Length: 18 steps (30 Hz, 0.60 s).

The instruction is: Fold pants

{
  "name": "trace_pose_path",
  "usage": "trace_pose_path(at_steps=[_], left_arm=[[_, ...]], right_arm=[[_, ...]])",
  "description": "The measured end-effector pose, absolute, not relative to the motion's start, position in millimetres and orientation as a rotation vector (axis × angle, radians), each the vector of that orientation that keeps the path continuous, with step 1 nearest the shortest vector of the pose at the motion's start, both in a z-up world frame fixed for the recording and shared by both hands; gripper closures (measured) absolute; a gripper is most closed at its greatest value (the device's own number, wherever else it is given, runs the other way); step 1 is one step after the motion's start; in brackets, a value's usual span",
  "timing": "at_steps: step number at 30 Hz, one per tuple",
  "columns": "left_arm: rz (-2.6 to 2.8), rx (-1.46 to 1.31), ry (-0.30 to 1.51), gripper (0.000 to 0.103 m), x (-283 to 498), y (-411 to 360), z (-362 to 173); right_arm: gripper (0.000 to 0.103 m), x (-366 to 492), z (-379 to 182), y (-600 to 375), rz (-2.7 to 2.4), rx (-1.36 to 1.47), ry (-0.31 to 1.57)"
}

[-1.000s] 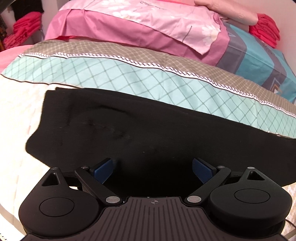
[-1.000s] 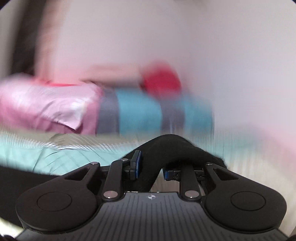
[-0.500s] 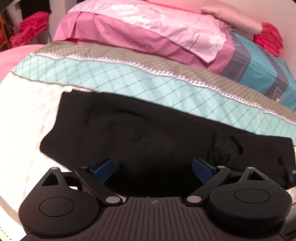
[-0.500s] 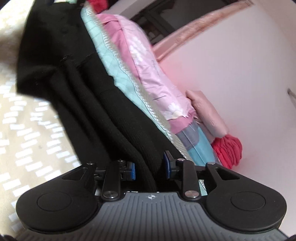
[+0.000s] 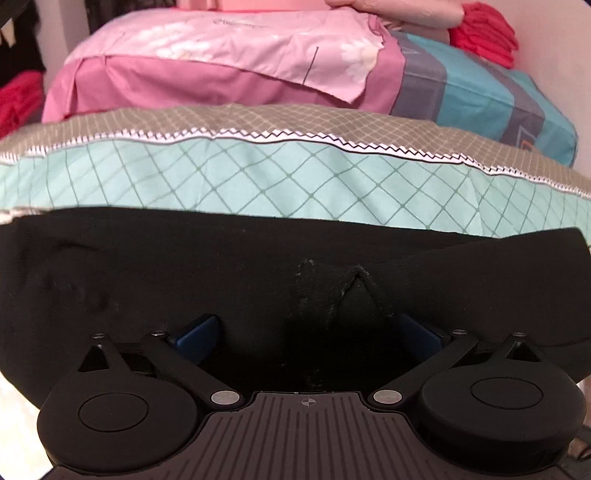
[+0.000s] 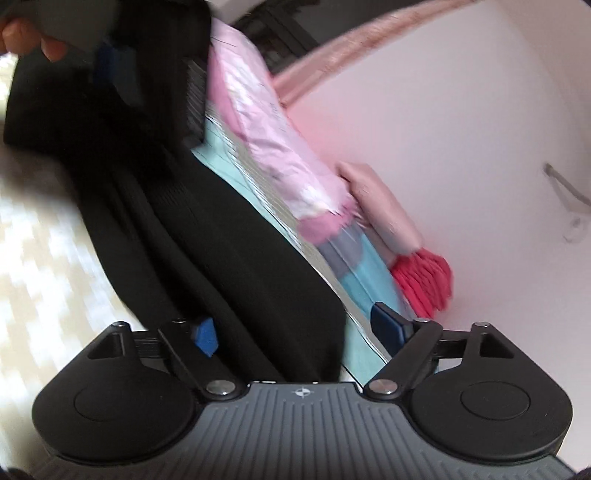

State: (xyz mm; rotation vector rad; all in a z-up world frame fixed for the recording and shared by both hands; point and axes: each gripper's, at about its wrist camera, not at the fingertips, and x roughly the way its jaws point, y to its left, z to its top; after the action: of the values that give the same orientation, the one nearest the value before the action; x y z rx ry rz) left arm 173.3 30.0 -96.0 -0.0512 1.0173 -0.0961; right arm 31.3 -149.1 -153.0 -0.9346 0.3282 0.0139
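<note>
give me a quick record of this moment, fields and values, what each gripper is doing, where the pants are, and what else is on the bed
left gripper: open, fingers spread over the black pants, a raised fold of cloth between them
right gripper: open, fingers on either side of the pants, not clamped
pants: lying across the bed, partly folded
teal checked cover: just beyond the pants
pink bedding: stacked farther back
red cloth pile: far right, by the wall
</note>
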Motion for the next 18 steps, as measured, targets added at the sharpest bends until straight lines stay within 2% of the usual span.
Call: trace_pose_path(at_steps=[3,7,10,13,17,18], left_arm=[[-0.1,-0.022,1.016,0.0,174.2,27.2,-95.8],[-0.098,-0.022,1.01,0.0,174.6,26.5,-96.9],[-0.1,-0.019,1.003,0.0,171.1,26.5,-96.8],[-0.102,-0.012,1.007,0.0,170.7,27.0,-95.8],[-0.115,0.002,1.011,0.0,170.5,25.2,-95.9],[-0.113,0.008,1.006,0.0,170.3,24.5,-96.8]], right_arm=[[0.012,18.9,-151.9,-189.6,-0.1,-0.846,0.349],[0.013,31.7,-134.5,-213.0,-0.156,-0.559,0.443],[0.013,34.1,-137.0,-178.2,-0.071,-0.722,0.36],[0.012,49.0,-138.5,-184.3,0.01,-0.807,0.319],[0.009,69.9,-119.3,-248.7,-0.057,-0.445,0.482],[0.009,66.1,-120.7,-246.5,-0.057,-0.426,0.504]])
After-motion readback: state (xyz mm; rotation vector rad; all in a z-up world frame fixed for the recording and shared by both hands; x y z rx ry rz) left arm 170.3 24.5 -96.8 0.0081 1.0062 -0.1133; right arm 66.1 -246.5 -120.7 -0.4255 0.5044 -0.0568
